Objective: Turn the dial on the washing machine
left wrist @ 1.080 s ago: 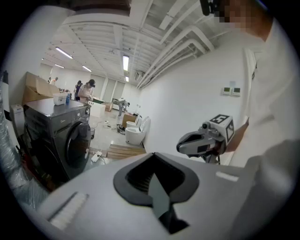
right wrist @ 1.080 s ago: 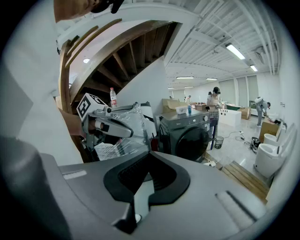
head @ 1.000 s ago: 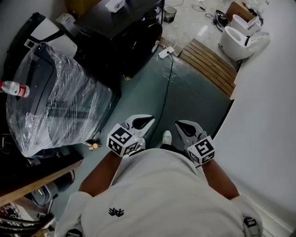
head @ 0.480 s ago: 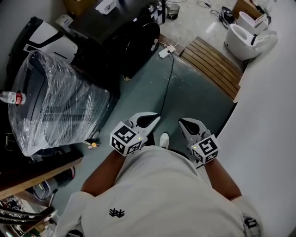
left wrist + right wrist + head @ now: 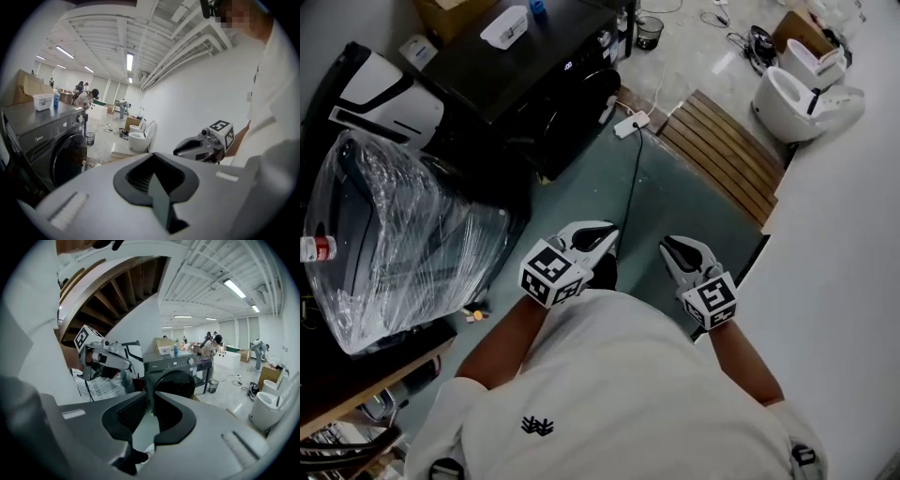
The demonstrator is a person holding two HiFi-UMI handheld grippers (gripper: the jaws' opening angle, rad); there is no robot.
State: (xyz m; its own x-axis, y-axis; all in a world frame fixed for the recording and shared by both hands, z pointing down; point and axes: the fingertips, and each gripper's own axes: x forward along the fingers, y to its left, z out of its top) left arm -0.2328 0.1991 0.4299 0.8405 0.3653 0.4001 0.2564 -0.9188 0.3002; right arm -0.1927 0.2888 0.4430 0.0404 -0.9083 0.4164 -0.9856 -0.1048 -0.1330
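The black front-loading washing machine (image 5: 539,89) stands at the top of the head view, its control panel on the edge facing me; in the right gripper view the washing machine (image 5: 174,373) shows its round dial (image 5: 191,360). The left gripper view has the dial (image 5: 80,118) at far left. Both grippers are held in front of my body, well short of the machine. My left gripper (image 5: 602,232) is shut and empty. The jaws of my right gripper (image 5: 672,246) have just been opening; a narrow slit shows between them, with nothing in it.
A plastic-wrapped appliance (image 5: 394,234) stands at left with a bottle (image 5: 314,248) beside it. A power strip (image 5: 635,122) and its black cable lie on the green floor ahead. A slatted wooden platform (image 5: 722,155) and white toilets (image 5: 802,89) sit at right by the white wall.
I have walked forward: the washing machine has come nearer, and both grippers have moved with me toward it, keeping their pose.
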